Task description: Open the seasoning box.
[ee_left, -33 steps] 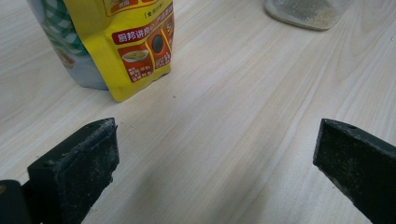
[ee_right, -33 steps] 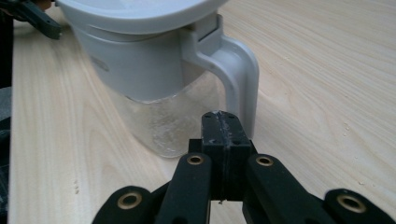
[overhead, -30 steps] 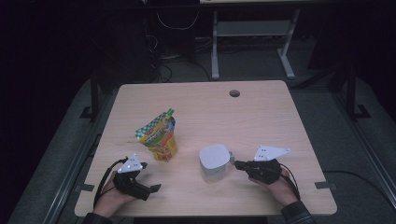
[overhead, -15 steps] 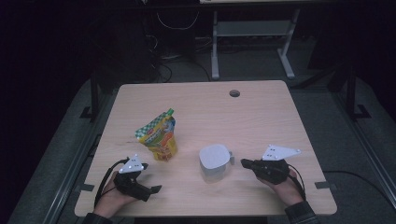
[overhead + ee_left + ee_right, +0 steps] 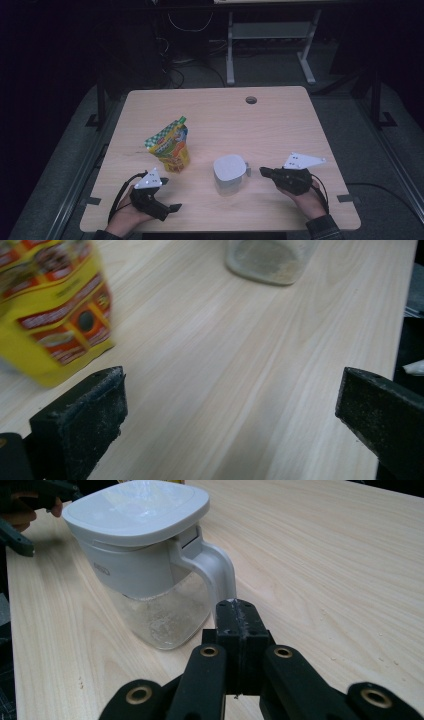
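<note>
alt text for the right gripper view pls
The right gripper, jaws shut with nothing between them, points at the white handle of a lidded container with a clear base, close to it, on a light wooden table.

A dim lab or test room: a pale wooden tabletop (image 5: 280,120) with a cable hole (image 5: 251,100) near its far edge stands on grey carpet (image 5: 380,165). Behind its far edge, loose cables (image 5: 187,60) trail on the floor beside the white metal frame (image 5: 270,45) of another desk. Black struts (image 5: 101,97) flank the tabletop's left and right edges.
</note>
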`<state>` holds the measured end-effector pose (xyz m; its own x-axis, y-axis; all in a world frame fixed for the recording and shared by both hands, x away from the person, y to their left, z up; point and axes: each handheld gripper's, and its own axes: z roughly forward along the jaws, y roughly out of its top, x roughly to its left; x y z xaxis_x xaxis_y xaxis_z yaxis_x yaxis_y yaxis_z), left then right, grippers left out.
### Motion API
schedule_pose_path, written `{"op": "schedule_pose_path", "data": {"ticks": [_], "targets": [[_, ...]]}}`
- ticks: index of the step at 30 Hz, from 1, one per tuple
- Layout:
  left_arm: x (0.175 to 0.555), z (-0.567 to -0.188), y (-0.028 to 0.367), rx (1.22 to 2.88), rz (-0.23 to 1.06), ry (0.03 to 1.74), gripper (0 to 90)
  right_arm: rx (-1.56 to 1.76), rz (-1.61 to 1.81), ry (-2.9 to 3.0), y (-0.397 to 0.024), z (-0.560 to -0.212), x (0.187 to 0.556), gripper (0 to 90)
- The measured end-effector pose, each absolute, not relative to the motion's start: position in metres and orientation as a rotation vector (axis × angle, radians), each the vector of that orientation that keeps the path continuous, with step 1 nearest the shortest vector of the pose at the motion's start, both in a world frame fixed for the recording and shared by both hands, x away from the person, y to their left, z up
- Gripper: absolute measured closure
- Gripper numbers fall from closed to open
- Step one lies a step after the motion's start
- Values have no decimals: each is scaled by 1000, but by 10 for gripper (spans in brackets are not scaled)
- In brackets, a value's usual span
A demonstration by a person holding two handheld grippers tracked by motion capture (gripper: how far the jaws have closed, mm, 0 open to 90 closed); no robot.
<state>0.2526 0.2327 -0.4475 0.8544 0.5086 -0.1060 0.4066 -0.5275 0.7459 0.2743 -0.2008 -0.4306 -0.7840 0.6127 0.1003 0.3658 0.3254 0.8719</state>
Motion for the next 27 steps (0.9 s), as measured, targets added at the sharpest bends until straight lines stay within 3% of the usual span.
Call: {"op": "schedule_pose_path", "data": {"ticks": [27], "targets": [[277,-424,174,2152,123,501,0,939,1481,2322,-200,-427,279,897]]}}
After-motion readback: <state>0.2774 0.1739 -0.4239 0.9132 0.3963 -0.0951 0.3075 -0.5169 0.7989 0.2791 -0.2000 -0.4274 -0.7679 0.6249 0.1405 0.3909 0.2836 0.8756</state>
